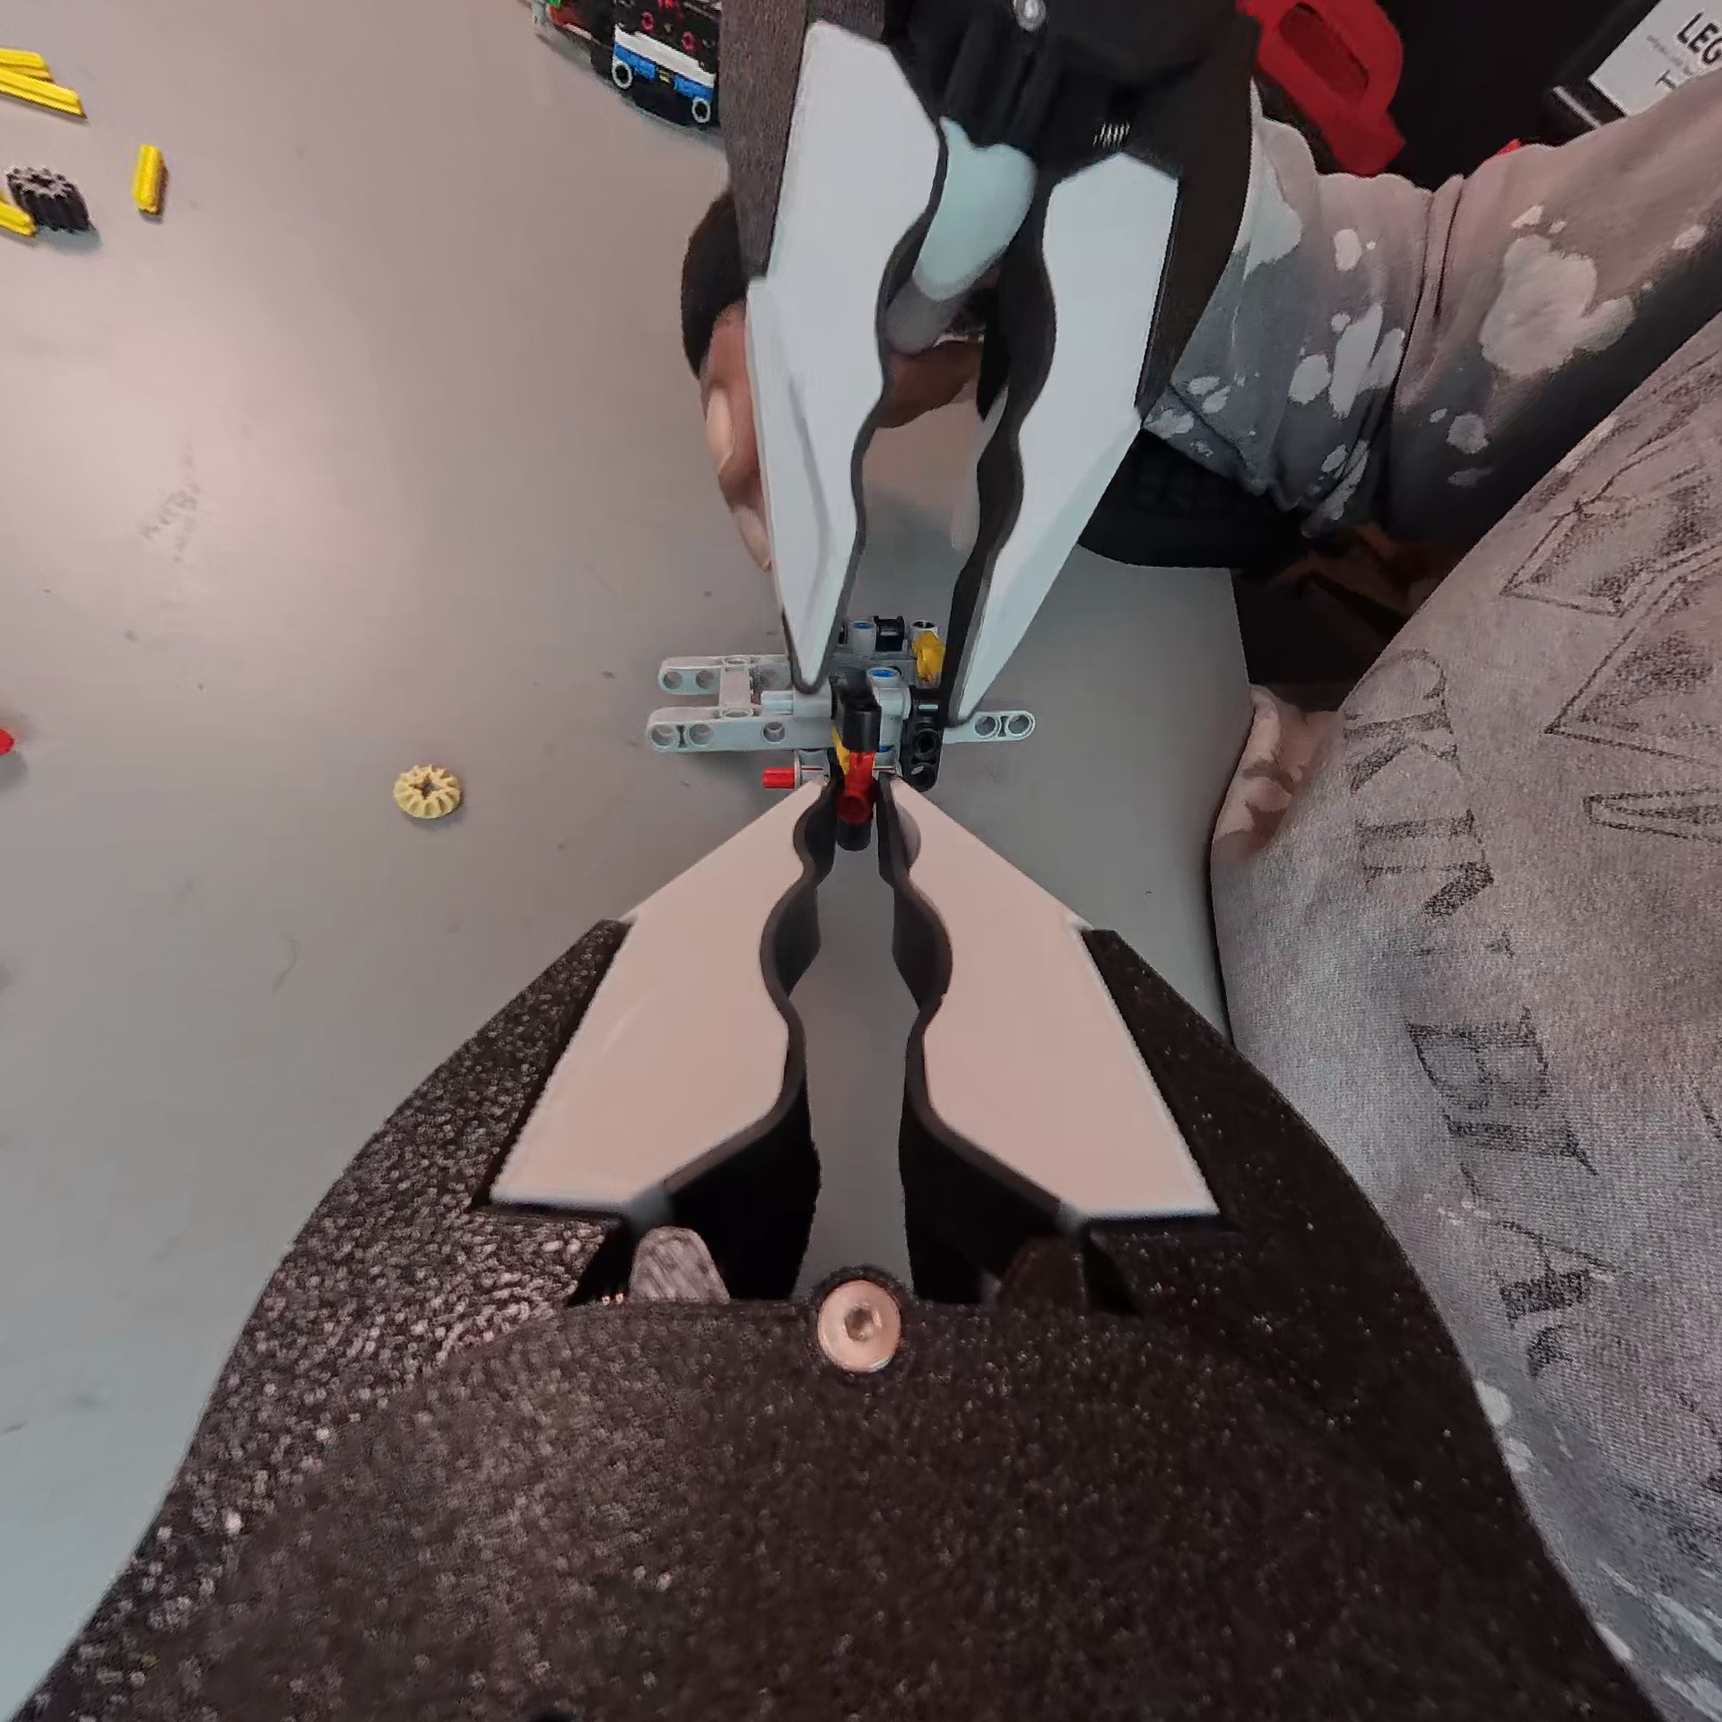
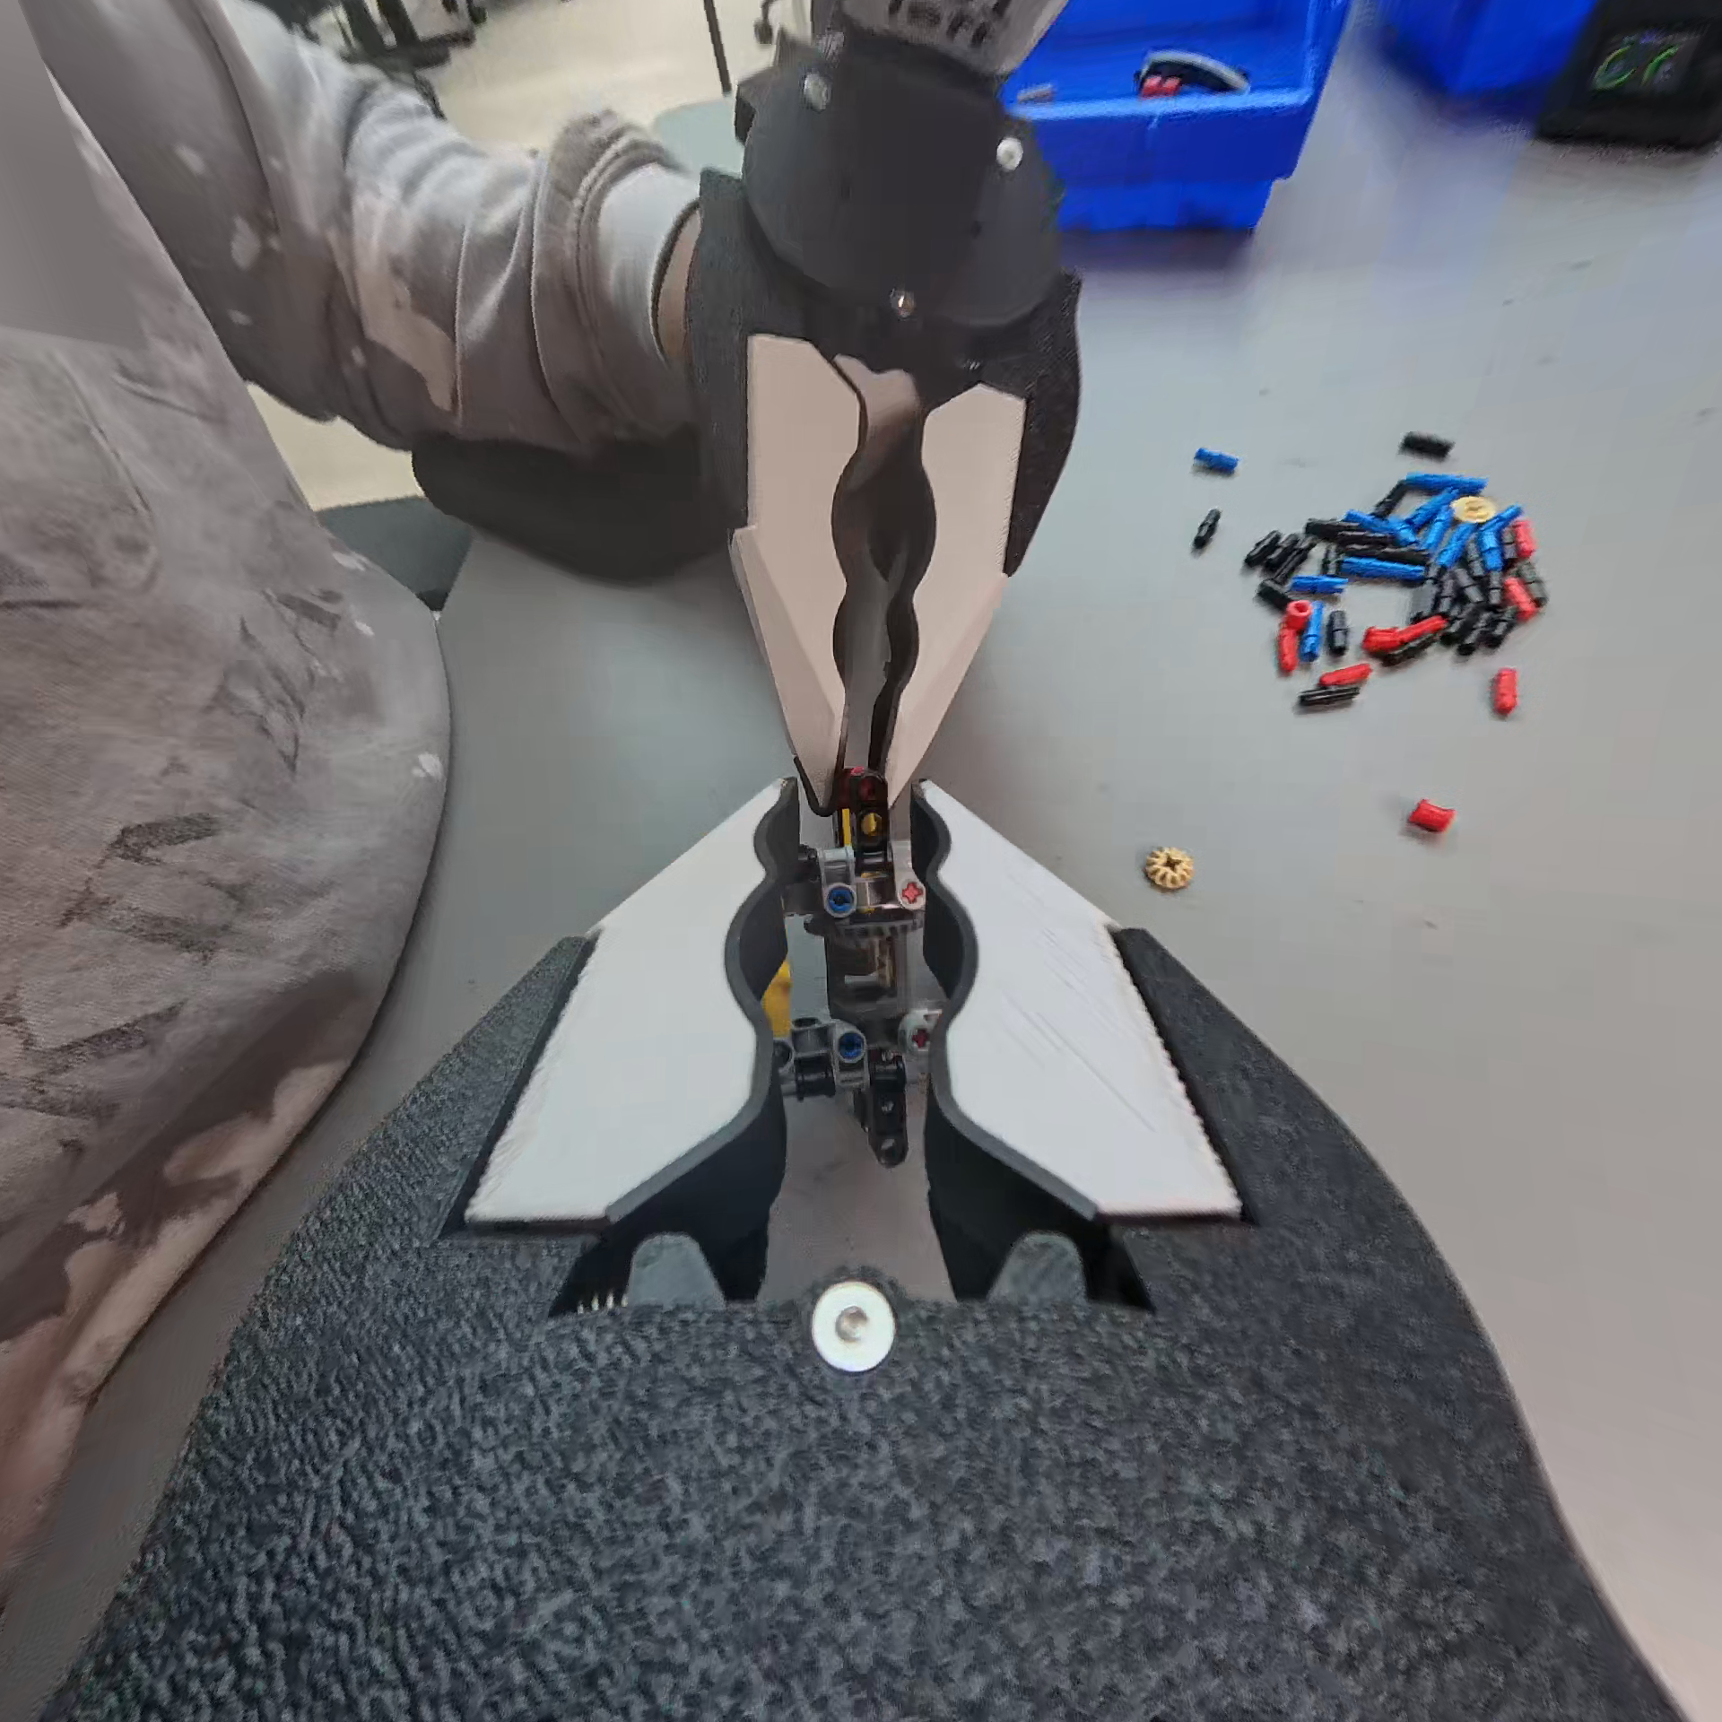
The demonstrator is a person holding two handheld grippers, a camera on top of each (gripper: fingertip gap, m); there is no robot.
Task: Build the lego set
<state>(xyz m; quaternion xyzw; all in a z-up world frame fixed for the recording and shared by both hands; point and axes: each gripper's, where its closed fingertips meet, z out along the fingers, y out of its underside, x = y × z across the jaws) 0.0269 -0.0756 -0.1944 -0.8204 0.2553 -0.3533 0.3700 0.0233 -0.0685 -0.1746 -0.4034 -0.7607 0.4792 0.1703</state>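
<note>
Hidden in the left wrist view: middle of the grey lego assembly, covered by the fingertips of the right hand-held gripper closing from 12 o'clock. Also hidden: lower end of the small red-and-black piece, sunk between the tips of the left hand-held gripper. Cut off at the 9 o'clock edge: a red part. Cropped at 10 o'clock: yellow pieces. Cut by the 12 o'clock edge: a black-and-blue model. In the right wrist view, blurred and too small to count: the pile of pins at 2 o'clock. Cropped at 1 o'clock: blue bin, contents unclear.
</note>
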